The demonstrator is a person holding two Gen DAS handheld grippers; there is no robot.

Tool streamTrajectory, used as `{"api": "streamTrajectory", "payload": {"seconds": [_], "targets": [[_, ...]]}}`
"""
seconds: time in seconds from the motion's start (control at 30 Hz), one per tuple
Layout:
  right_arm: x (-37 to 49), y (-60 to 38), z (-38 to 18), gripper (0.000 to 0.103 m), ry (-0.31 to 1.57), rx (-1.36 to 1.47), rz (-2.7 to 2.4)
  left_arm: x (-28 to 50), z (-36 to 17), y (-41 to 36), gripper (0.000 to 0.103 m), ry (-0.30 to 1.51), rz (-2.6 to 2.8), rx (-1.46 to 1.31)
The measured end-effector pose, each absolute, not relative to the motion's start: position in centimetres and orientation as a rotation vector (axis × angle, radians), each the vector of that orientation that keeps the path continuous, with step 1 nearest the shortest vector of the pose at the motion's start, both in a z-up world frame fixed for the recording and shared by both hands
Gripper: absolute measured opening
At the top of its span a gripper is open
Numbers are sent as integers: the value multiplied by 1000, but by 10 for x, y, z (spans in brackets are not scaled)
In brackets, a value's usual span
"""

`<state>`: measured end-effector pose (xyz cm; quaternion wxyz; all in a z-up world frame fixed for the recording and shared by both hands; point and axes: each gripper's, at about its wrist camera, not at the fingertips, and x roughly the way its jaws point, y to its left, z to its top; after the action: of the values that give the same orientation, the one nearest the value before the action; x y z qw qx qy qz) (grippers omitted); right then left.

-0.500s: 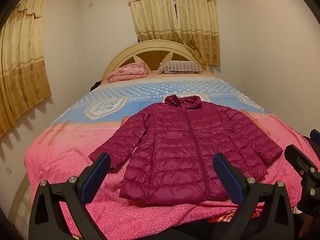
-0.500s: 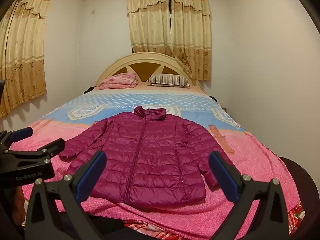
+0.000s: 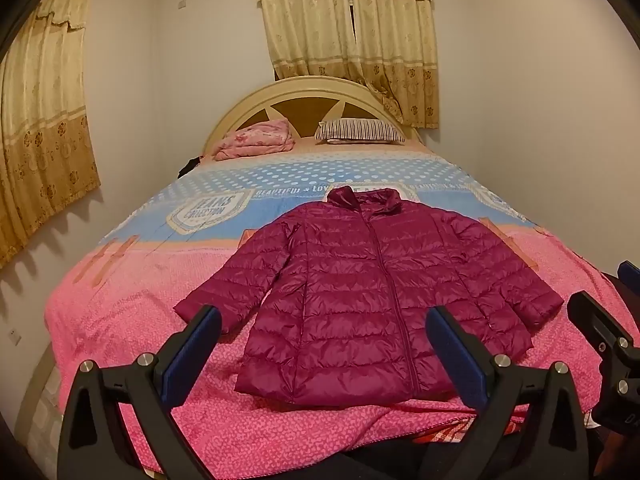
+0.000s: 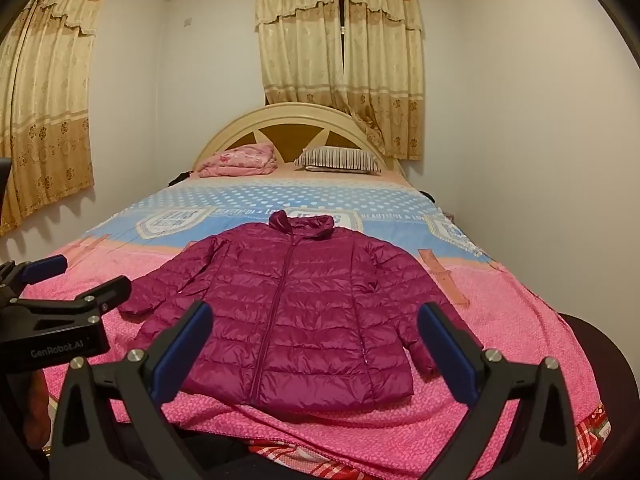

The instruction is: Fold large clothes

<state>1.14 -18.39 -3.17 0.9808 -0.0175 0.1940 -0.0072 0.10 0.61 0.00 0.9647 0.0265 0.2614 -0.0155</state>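
Two hand-held tools hover at the foot of a bed, both spread wide and gripping nothing, as a fold of a large garment has yet to start. The left tool (image 3: 322,350) points forward along the mattress from a raised, roughly level pose, its blue-padded fingers (image 3: 192,350) framing the hem ahead; the right tool (image 4: 314,346) sits beside it at about the same height and heading, the two held clear of the fabric.

Just ahead of both tools, a magenta quilted puffer jacket (image 3: 360,292) lies face up on the pink end of the bedspread (image 3: 120,320), zipped shut, hem nearest the tools and collar pointing away. Both sleeves are spread out to the sides and angled down toward the tools, a flat layout that appears meant to leave cuffs and hem corners within easy reach for a first fold. The left cuff lies just beyond the left tool's left finger; the right cuff lies close to the right tool's right finger.

Farther off, beyond the collar, the bedspread turns blue with white dots. At the far end, a folded pink blanket (image 3: 256,140) and a striped pillow (image 3: 360,132) rest against the curved headboard (image 3: 308,88), with gold curtains (image 3: 348,32) behind.
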Motion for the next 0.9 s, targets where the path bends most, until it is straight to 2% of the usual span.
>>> {"api": "streamTrajectory", "payload": {"seconds": [0.9], "targets": [[15, -178, -40, 103, 399, -33, -4, 3, 0, 5, 102, 535, -33, 43]]}}
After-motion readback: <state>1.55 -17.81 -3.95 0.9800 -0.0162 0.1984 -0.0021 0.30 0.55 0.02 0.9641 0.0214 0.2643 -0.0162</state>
